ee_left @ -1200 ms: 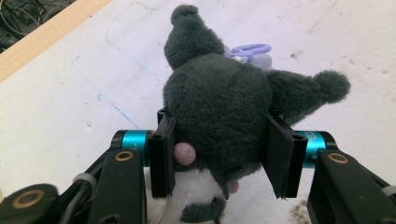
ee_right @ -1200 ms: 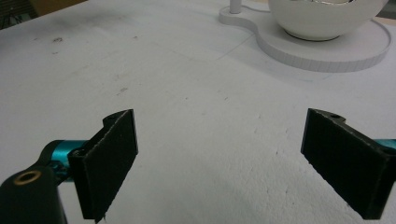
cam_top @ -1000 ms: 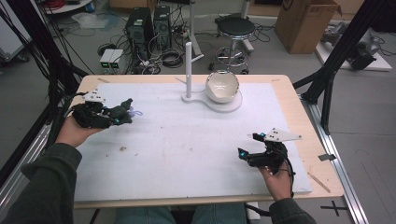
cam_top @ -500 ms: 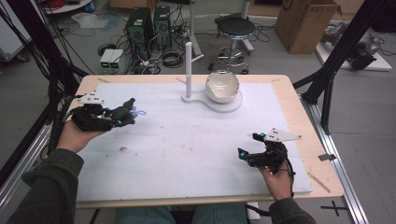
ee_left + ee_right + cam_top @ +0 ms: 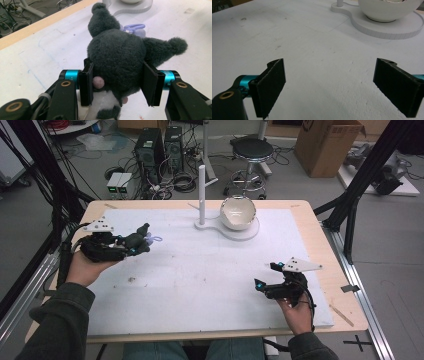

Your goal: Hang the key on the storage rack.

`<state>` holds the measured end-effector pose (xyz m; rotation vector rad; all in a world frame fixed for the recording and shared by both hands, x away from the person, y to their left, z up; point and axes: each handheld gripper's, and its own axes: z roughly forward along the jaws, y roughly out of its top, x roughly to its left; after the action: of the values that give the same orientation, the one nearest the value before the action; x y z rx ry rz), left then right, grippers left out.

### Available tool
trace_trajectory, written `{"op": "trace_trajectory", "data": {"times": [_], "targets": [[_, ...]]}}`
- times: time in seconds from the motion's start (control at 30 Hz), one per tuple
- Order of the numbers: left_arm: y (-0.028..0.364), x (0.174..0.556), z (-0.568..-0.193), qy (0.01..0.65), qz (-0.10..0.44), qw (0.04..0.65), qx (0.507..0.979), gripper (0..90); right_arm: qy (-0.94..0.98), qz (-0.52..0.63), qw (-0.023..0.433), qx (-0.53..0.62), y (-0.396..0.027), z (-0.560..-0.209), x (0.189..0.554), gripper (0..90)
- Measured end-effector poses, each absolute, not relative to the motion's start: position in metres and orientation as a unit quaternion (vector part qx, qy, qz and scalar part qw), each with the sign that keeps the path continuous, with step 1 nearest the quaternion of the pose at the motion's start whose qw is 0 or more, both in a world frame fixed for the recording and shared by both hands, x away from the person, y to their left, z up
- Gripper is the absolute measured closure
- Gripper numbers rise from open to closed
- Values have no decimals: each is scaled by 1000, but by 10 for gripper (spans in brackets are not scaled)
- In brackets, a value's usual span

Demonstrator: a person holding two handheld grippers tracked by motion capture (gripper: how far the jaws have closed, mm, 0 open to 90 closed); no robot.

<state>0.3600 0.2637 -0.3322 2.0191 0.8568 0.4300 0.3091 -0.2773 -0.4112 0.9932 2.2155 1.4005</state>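
A dark grey plush toy (image 5: 117, 55) with a white belly and a pale purple ring (image 5: 133, 26) on it is clamped between the pads of my left gripper (image 5: 120, 75). In the high view that left gripper (image 5: 131, 245) is held just above the white mat at the table's left, and the plush toy (image 5: 136, 241) points right toward the middle. My right gripper (image 5: 266, 275) rests low near the front right of the mat. In its own view the right gripper (image 5: 337, 80) stands open, with bare mat between the pads.
A white bowl (image 5: 238, 212) sits on a flat white base (image 5: 227, 231) with an upright white post (image 5: 202, 190) at the back centre of the table. The white mat (image 5: 200, 275) covers most of the wooden tabletop (image 5: 345, 305). The bowl (image 5: 387, 10) lies ahead of the right gripper.
My left gripper has carried the plush toy a little to the right and slightly up. The right gripper has stayed where it was.
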Motion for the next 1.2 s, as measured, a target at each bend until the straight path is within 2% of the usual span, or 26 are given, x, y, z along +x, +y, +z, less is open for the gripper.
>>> {"op": "trace_trajectory", "data": {"times": [0.6, 1.2], "targets": [[250, 362, -333, 353, 154, 488, 783, 508, 779, 493, 167, 350, -278, -411, 310, 103], [236, 369, -328, 355, 157, 507, 770, 508, 782, 489, 168, 347, -278, -412, 312, 103]]}}
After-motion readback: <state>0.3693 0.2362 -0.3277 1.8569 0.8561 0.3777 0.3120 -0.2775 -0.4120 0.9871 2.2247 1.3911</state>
